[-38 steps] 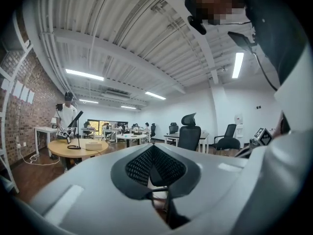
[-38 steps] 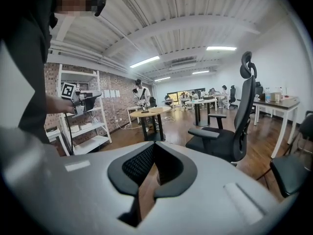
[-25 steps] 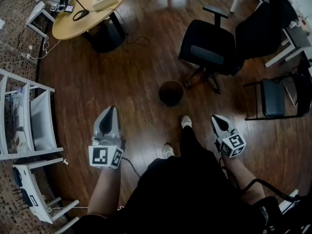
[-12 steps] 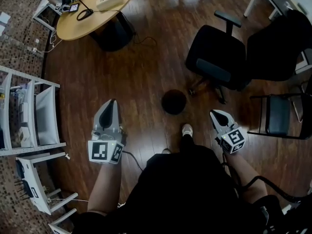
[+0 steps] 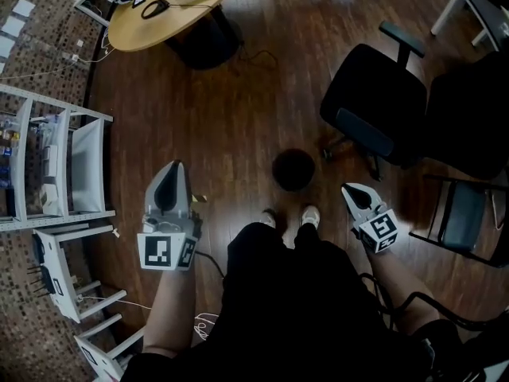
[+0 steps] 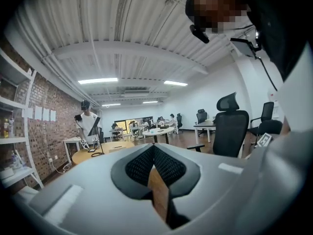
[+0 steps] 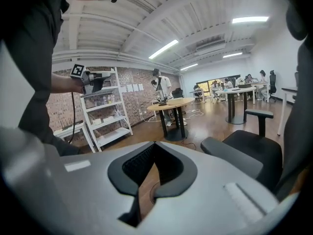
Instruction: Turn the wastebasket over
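Observation:
The wastebasket [image 5: 293,169] is a small dark round bin standing on the wooden floor, seen from above just ahead of the person's shoes [image 5: 308,214]. My left gripper [image 5: 173,168] is held out to the left of it, well apart, its jaws closed to a point with nothing in them. My right gripper [image 5: 347,189] hangs to the right of the bin and a little nearer, also shut and empty. In the left gripper view the gripper [image 6: 153,147] points level across the office. In the right gripper view the gripper [image 7: 155,144] tilts down toward the floor.
A round wooden table [image 5: 171,10] stands at the back left. A black office chair [image 5: 374,102] is just behind and right of the bin, with another chair [image 5: 465,213] at the far right. White shelving [image 5: 60,165] lines the left side. Other people work far off.
The person has stepped forward, so the bin now sits close in front of the shoes. Both grippers came along with the step; the right one is now nearer the bin. Both stay shut.

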A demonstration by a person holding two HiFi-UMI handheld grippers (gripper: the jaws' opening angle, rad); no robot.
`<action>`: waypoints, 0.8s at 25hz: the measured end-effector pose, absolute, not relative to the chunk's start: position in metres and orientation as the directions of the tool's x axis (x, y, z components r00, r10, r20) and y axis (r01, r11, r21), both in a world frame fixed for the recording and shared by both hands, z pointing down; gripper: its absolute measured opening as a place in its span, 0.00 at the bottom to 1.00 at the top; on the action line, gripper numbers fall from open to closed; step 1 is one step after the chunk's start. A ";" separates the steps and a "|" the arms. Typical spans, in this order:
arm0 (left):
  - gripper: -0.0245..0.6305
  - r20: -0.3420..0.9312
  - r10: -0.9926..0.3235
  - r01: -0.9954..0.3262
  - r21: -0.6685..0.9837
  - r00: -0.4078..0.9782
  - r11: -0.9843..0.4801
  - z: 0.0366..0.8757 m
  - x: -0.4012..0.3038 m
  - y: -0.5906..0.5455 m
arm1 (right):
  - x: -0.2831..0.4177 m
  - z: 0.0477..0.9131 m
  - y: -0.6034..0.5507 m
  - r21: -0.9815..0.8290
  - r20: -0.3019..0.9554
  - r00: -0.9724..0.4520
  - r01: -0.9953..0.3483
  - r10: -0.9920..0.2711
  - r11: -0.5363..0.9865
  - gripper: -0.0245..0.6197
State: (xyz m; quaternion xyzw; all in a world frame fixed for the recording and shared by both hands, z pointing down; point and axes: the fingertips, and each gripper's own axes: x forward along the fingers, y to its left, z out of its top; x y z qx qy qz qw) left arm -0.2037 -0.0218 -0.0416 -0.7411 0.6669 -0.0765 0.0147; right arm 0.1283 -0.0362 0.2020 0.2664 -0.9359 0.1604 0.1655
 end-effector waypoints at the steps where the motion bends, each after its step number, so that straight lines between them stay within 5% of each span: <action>1: 0.04 0.106 -0.990 -0.985 -0.133 0.097 -0.110 -0.039 -0.205 -0.021 | 0.125 0.204 -0.036 -0.214 0.395 -0.806 -0.548 -0.442 0.808 0.04; 10: 0.04 0.075 -0.994 -0.984 -0.157 0.078 -0.089 -0.035 -0.253 -0.067 | 0.107 0.202 -0.053 -0.112 0.431 -0.789 -0.528 -0.438 0.842 0.04; 20: 0.04 0.122 -0.969 -0.966 -0.125 0.213 -0.228 0.122 -0.217 -0.112 | 0.105 0.312 -0.096 -0.122 0.456 -0.727 -0.623 -0.514 0.773 0.04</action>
